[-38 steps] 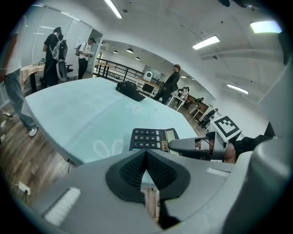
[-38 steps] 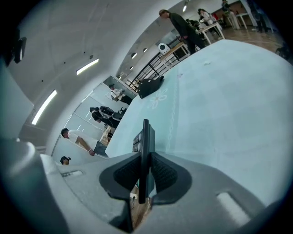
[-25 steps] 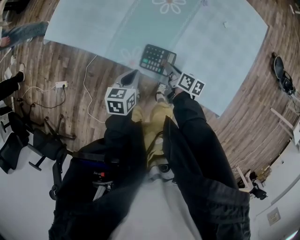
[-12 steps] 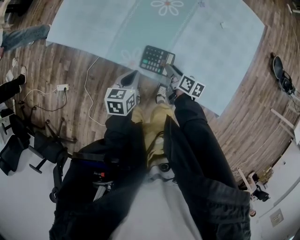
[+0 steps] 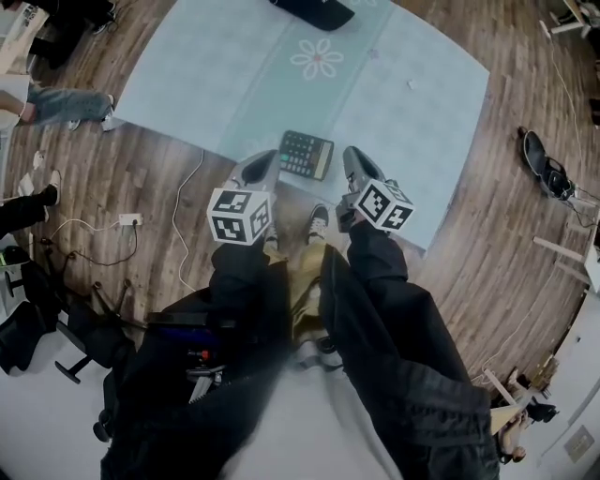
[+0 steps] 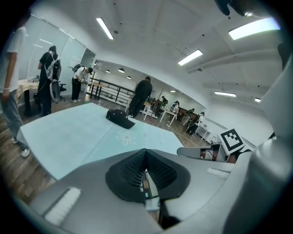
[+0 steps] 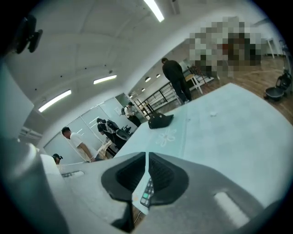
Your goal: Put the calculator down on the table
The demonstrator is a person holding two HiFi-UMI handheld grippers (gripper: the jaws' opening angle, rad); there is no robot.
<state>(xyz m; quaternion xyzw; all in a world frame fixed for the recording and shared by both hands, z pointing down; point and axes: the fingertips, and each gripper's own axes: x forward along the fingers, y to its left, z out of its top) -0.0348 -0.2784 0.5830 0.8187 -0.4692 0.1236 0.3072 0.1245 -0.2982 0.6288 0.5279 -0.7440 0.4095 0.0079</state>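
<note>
Pale teal table (image 5: 422, 112) is carrying the dark calculator (image 5: 307, 154), which is lying flat near the front edge, with neither claw touching it. You are holding your left claw (image 5: 266, 159) clenched on nothing, and your right claw (image 5: 352, 157) is closing with nothing between its jaws.

Calculator (image 5: 307, 155) lies on the table (image 5: 422, 103) at its near edge (cable (image 5: 178, 211) on floor (image 5: 112, 178), left); bag (image 5: 314, 9) sits on the far end.
</note>
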